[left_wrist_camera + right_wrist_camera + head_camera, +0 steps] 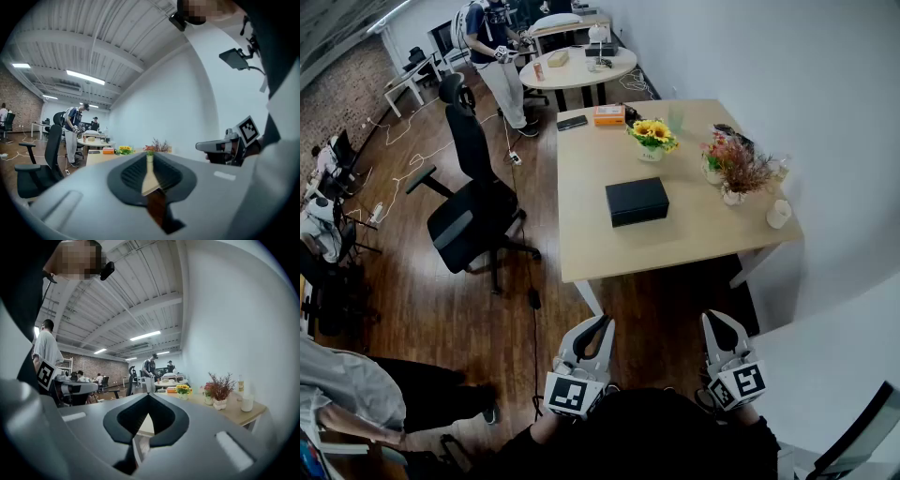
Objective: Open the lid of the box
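Note:
A black box (pixel 637 201) with its lid down lies flat near the middle of the light wooden table (pixel 591 253). Both grippers hang low in front of my body, well short of the table's near edge and apart from the box. My left gripper (pixel 606 322) has its jaw tips together with nothing between them; in its own view (pixel 149 156) it points over the table. My right gripper (pixel 710 319) is shut and empty too, its tips touching (pixel 148 395). The box does not show in either gripper view.
On the table stand a sunflower pot (pixel 652 137), a dried-flower vase (pixel 736 169), a white cup (pixel 778 214), an orange box (pixel 608 114) and a phone (pixel 572 122). A black office chair (pixel 473 220) stands left of the table. A person (pixel 492 47) stands by the far round table (pixel 577 67).

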The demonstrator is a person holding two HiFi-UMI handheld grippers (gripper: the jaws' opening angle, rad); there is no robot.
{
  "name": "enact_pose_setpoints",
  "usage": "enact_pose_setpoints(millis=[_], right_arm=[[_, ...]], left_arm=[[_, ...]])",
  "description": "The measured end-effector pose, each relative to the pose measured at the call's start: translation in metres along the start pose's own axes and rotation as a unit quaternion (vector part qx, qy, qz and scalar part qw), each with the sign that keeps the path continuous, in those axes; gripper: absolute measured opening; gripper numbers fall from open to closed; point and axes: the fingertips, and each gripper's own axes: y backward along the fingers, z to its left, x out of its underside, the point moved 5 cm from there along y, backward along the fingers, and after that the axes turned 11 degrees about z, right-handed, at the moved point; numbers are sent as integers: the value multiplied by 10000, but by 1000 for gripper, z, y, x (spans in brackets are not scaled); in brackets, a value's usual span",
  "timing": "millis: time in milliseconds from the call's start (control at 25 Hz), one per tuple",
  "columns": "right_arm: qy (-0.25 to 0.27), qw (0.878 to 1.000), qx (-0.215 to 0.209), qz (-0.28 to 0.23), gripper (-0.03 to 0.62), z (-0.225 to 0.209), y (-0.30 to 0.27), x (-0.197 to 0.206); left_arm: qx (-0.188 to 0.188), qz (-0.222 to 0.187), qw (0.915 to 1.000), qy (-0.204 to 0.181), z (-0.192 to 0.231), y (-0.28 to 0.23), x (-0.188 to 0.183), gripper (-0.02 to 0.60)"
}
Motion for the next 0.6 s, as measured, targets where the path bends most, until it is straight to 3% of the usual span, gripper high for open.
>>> enact_pose_setpoints(millis=[40, 360, 400, 480, 600], right_arm=[[3, 10000, 20, 11, 0, 1, -2, 0], [-26, 9996, 236, 130, 0, 6, -21, 4], [-56, 9995, 270, 165, 0, 3, -24, 6], [-107, 9992, 269, 270, 0, -4, -31, 10], [-102, 9991, 97, 405, 0, -20, -53, 14]], left_arm=[[53, 30, 10000, -69, 2, 0, 1, 14], [347, 264, 9990, -40, 23, -1, 17, 1], [345, 362, 9987, -42, 27, -4, 22, 11], [279, 556, 9981, 20, 35, -11, 29, 93], [196, 620, 9977, 205, 47, -28, 31, 109]])
